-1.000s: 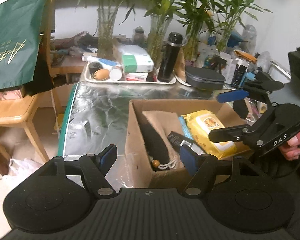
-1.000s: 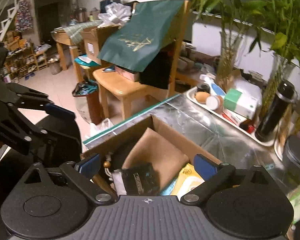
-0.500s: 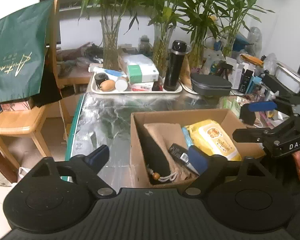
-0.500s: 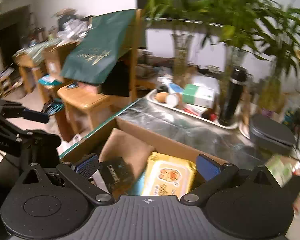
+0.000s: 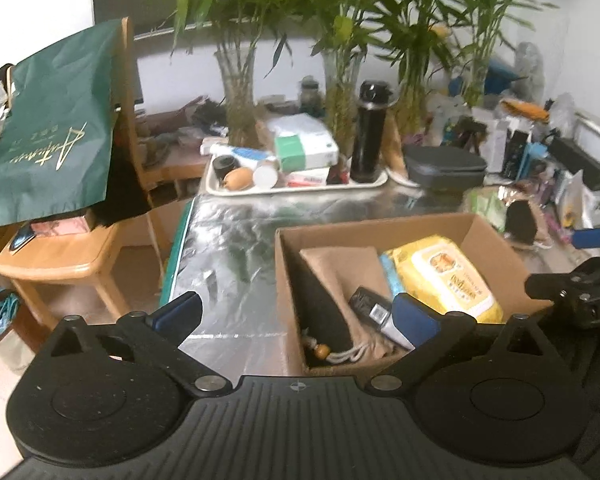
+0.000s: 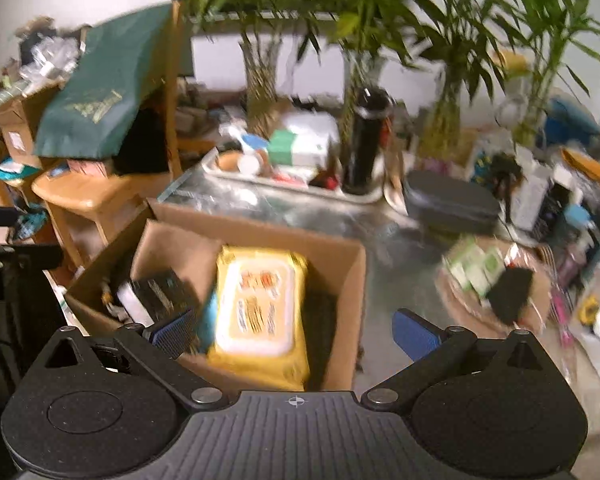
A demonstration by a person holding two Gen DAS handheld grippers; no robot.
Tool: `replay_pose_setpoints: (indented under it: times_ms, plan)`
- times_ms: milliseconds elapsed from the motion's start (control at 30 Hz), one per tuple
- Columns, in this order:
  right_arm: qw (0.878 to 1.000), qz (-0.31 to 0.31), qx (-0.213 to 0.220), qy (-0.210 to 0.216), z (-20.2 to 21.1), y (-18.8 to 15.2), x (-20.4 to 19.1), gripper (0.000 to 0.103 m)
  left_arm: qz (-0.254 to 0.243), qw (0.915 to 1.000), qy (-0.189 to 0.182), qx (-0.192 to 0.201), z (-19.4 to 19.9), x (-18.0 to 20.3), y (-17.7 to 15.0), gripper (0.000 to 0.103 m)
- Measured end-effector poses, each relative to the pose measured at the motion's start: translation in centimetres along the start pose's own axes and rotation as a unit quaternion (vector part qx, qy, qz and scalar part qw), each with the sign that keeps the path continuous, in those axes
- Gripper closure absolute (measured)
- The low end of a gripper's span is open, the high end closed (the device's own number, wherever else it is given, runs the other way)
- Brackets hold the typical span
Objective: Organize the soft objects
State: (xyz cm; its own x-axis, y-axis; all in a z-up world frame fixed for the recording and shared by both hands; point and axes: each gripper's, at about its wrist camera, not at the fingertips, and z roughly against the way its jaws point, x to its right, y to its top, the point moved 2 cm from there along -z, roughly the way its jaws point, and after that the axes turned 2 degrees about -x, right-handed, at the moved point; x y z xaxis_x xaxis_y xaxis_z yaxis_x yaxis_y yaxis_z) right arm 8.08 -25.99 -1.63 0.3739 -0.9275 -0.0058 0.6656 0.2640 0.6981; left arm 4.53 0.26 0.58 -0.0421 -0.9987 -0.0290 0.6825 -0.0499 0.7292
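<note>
An open cardboard box (image 5: 288,248) (image 6: 260,230) sits on the foil-covered table (image 5: 228,248). Inside lie a yellow wipes pack (image 5: 444,276) (image 6: 260,300), a tan drawstring pouch (image 5: 344,276) and a small black packet (image 5: 374,308) (image 6: 160,292). My left gripper (image 5: 296,314) hovers over the box's near left corner, its jaws opening wide with nothing between them. My right gripper (image 6: 294,330) hangs open and empty above the box's near right side. Right of the box lie a green tissue pack (image 6: 474,266) and a black soft item (image 6: 510,294) on a tan pouch.
A white tray (image 5: 300,190) with boxes, jars and a black flask (image 5: 370,132) stands at the back, beside a grey case (image 5: 444,168) and vases of bamboo. A wooden chair (image 5: 64,252) draped with a green bag (image 5: 52,132) stands left. Clutter crowds the table's right side.
The left jaws have spread wider over the box corner. The right gripper has swung to the right, from the box's left part to its right side, bringing the pouches beyond it into view.
</note>
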Motion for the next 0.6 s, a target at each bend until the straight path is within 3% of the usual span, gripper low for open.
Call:
replay_pose_setpoints:
  times_ms: [200,600]
  plan:
    - [0.999,-0.008,-0.051,-0.014,-0.4,-1.8,-0.3,0.000,-0.002,0.9993,-0.014,-0.036,-0.1,0.4,-0.6,0.000]
    - [0.996,-0.028,-0.088,-0.011,-0.6,-4.1,-0.5,0.000,-0.025,0.9973,-0.008,-0.068,-0.2,2.0,-2.4,0.000]
